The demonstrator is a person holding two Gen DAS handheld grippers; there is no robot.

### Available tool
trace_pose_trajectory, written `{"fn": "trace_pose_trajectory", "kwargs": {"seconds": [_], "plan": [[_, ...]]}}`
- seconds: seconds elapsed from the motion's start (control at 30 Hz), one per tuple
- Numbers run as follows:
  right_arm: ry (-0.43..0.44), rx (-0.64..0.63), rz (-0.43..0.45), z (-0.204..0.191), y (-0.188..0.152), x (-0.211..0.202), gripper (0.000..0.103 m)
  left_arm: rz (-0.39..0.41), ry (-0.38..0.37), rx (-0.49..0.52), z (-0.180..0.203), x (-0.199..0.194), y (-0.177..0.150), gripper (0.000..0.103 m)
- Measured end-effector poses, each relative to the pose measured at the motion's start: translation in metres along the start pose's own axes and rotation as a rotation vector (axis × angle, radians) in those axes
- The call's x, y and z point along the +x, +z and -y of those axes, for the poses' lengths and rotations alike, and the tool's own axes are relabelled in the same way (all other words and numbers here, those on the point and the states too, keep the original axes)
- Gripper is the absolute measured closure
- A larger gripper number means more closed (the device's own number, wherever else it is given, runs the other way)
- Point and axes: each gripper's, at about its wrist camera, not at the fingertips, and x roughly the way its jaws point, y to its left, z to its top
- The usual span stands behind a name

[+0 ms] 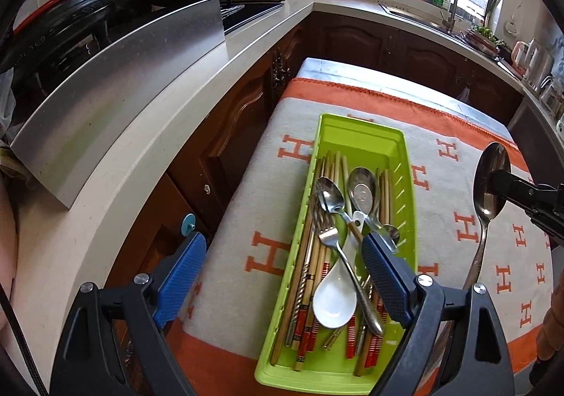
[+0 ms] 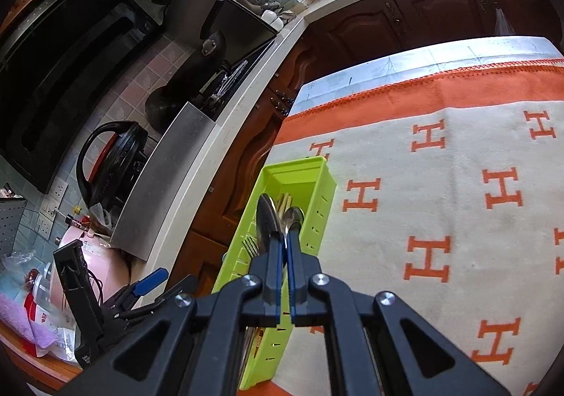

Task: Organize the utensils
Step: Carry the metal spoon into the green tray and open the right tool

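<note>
- Left gripper: jaws wide apart, nothing between them. It hangs over the near end of the tray.
- Tray: green plastic, lying on the cloth. Its near half sits below and between the left jaws; its far end extends ahead of them.
- Tray contents: chopsticks lengthwise; over them a fork, a white spoon with its bowl nearest the jaws, and two steel spoons ahead of the jaws. The right blue pad overlaps the handles in view; contact cannot be told.
- Right gripper: jaws closed together, clamped on a big spoon.
- Big spoon: in the left view, it is held at its bowl, handle hanging down, above the cloth and well clear of the tray's right wall. In the right view its bowl rises just ahead of the jaw tips.
- Right view: the tray lies below and ahead of the closed jaws; the counter runs to their left.
</note>
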Motion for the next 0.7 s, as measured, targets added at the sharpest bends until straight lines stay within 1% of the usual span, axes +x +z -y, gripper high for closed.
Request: {"fn": "trace_pose_trajectory", "kwargs": {"seconds": [0.17,0.37,0.7], "plan": [[-0.028,-0.019,-0.028,-0.014,0.003,0.026,0.101,-0.009,0.006,-0.009,-0.011,0.008,-0.003,0.014],[-0.065,-0.008,-0.085,-0.018,0.008,0.067,0.101,-0.025,0.027,-0.023,-0.025,0.021,-0.001,0.014],[-0.085,-0.033,-0.152,-0.037,0.009,0.116,0.101,-0.044,0.036,-0.086,-0.05,0.038,0.004,0.014]]}}
